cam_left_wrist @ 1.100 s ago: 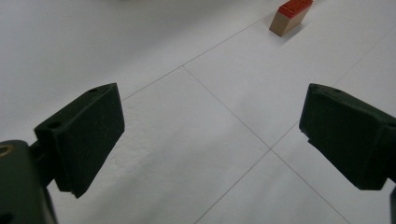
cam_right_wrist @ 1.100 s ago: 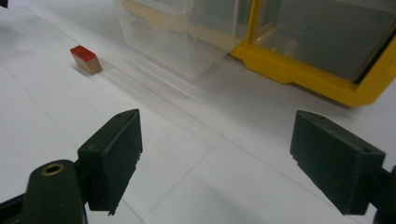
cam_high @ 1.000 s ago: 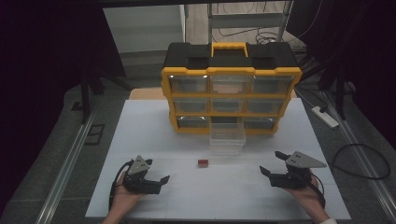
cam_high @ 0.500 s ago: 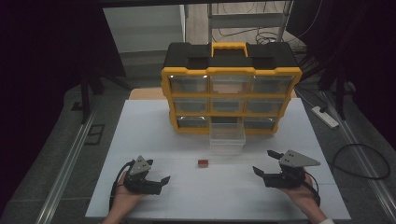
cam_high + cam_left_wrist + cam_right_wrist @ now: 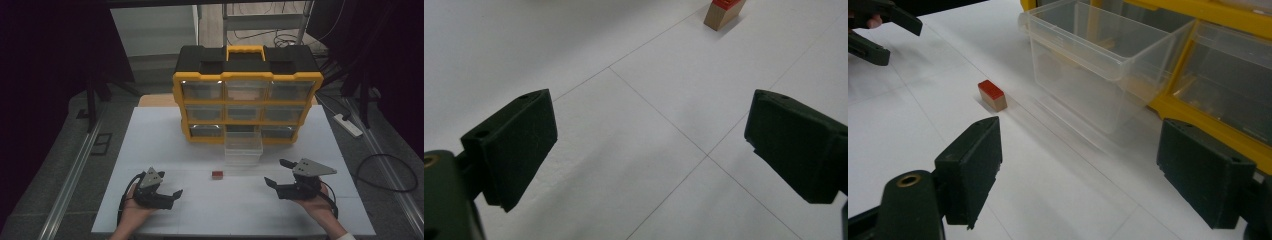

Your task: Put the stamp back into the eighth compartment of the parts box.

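**Small red-topped block lies free between two open grippers**

I see the block (image 5: 992,95) as a short stub with a glossy red top and pale, wood-coloured sides, lying flat on the white table (image 5: 150,135). It sits just in front of the clear drawer (image 5: 243,148) that stands pulled out of the yellow organiser (image 5: 247,95), near it but not touching.

From the high view the block (image 5: 217,174) is only a reddish speck, roughly midway between my two hands. The right gripper view gives its shape and colours, and shows the drawer's transparent walls; something pale may lie inside, though I can't make it out. The left gripper view catches just the block's lower corner (image 5: 723,12) at the top edge, well beyond the jaws, over thin seams in the table sheet.

The left gripper (image 5: 173,196) rests low by the near edge, held in a hand (image 5: 131,210), jaws apart and pointing right toward the middle. The right gripper (image 5: 279,173) is held likewise and points left toward the block, jaws spread wide with nothing between them.
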{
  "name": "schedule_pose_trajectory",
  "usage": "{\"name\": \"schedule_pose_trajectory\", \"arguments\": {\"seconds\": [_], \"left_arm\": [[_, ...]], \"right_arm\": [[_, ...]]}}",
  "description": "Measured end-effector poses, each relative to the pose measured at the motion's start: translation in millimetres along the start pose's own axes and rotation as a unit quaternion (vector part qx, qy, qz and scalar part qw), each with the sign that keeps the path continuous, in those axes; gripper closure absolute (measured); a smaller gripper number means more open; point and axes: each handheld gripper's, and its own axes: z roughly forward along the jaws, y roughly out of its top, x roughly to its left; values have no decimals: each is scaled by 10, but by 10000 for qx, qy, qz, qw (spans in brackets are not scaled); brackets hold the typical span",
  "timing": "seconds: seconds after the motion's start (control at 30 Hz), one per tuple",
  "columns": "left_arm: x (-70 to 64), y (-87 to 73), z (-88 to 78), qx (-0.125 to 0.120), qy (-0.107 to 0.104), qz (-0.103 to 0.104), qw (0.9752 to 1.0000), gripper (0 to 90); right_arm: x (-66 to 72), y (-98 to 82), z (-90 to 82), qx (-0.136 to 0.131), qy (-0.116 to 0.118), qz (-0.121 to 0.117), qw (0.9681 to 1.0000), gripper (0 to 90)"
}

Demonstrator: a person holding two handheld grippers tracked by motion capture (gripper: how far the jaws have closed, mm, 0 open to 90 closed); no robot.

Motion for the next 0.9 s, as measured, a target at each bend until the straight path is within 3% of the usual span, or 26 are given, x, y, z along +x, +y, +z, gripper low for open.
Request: {"name": "schedule_pose_trajectory", "arguments": {"seconds": [0.9], "left_arm": [[5,0,-8,-44,20,-31,10000,67]], "right_arm": [[258,300,288,-14,463,-397,9981,197]]}}
